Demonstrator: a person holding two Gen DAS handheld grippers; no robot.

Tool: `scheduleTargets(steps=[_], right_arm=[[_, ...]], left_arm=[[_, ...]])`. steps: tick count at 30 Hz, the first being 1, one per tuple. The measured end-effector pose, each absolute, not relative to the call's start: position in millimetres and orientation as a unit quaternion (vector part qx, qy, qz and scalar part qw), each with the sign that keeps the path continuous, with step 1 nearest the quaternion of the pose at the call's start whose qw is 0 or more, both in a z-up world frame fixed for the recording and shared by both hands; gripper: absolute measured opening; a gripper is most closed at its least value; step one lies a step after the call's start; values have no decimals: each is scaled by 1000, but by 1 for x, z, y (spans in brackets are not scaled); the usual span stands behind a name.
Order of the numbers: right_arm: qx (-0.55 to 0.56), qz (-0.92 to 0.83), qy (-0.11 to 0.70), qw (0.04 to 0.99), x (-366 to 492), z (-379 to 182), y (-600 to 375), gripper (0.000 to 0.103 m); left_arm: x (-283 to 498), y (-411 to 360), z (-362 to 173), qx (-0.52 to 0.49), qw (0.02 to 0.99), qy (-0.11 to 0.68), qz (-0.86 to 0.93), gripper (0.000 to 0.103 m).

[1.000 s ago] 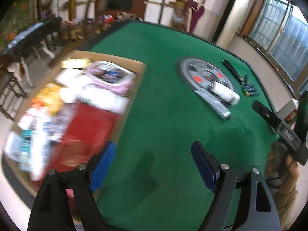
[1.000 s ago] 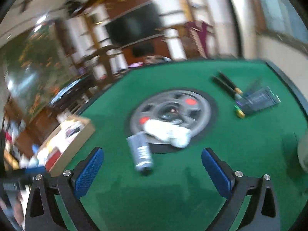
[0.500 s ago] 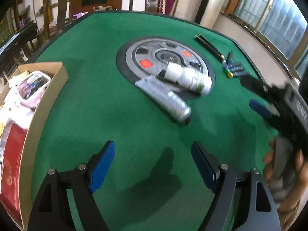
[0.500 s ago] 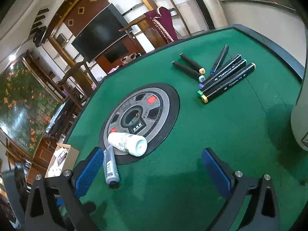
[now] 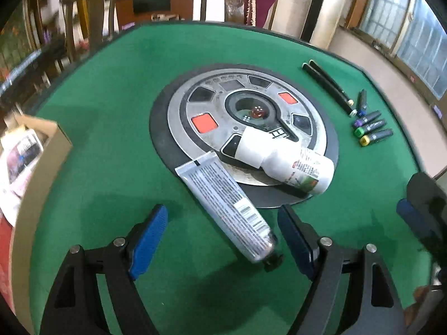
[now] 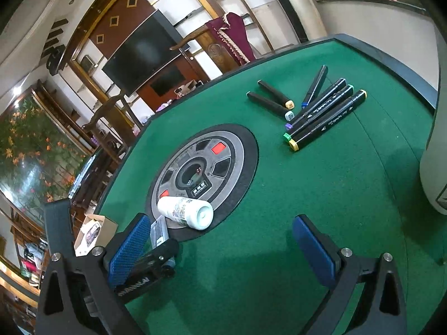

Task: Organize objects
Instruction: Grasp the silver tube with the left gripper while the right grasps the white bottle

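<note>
Lying between the left tool's (image 5: 222, 237) spread pads: grey tube (image 5: 226, 205), untouched.

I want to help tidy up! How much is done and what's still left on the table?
Some things already sit in the cardboard box. Nothing is held: the left gripper is open around the silver tube, and the right gripper is open too. Left: the tube, white bottle and markers.

Silver tube (image 5: 226, 207) flat, white bottle (image 5: 285, 162) sideways
</note>
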State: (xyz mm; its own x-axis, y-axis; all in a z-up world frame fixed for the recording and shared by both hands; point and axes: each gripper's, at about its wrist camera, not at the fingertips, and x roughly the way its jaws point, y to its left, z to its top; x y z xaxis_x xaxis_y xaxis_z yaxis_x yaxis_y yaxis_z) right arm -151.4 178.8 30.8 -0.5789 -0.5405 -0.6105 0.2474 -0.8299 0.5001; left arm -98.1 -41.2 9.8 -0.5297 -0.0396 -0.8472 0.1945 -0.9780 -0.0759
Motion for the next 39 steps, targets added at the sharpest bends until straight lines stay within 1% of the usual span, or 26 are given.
scheduleTargets(steps=[2, 4, 5, 6, 9, 12, 16, 20, 25, 28, 30, 34, 35, 39], right_arm=[[400, -869, -182, 226, -152, 30, 178, 103], [401, -869, -181, 225, -152, 30, 178, 103], [402, -869, -181, 225, -152, 30, 178, 103], [401, -869, -182, 225, -152, 30, 178, 103], [401, -870, -179, 225, -152, 29, 177, 103], [401, -871, -175, 225, -152, 29, 176, 103], [401, -872, -163, 226, -152, 28, 173, 103], [408, -870, -138, 239, -153, 26, 164, 103], [402, -860, -65, 306, -153, 35, 147, 103], [394, -859, -16, 326, -153, 39, 133, 103], [393, -855, 26, 338, -156, 39, 119, 99], [398, -843, 102, 346, -168, 32, 85, 86], [403, -840, 114, 346, -172, 29, 76, 84], [418, -829, 133, 348, -184, 18, 53, 79]], left_arm=[[-98, -42, 9, 478, 68, 75, -872, 80], [-98, -43, 8, 474, 72, 72, -875, 76], [-96, -44, 9, 468, 74, 72, -878, 70], [-94, -46, 9, 463, 80, 65, -881, 61], [-91, -49, 9, 459, 83, 48, -883, 47], [-87, -57, 10, 463, 73, 47, -882, 37], [-77, -63, 10, 461, 50, 29, -886, 36], [-68, -66, 9, 454, 29, 13, -891, 38], [-61, -73, 8, 443, 20, 12, -896, 38], [-62, -76, 8, 442, 18, 11, -897, 38], [-62, -78, 8, 443, 17, 13, -896, 38], [-62, -90, 8, 447, 21, 20, -894, 38], [-61, -93, 9, 448, 19, 23, -894, 38], [-61, -103, 10, 449, 0, 44, -892, 38]])
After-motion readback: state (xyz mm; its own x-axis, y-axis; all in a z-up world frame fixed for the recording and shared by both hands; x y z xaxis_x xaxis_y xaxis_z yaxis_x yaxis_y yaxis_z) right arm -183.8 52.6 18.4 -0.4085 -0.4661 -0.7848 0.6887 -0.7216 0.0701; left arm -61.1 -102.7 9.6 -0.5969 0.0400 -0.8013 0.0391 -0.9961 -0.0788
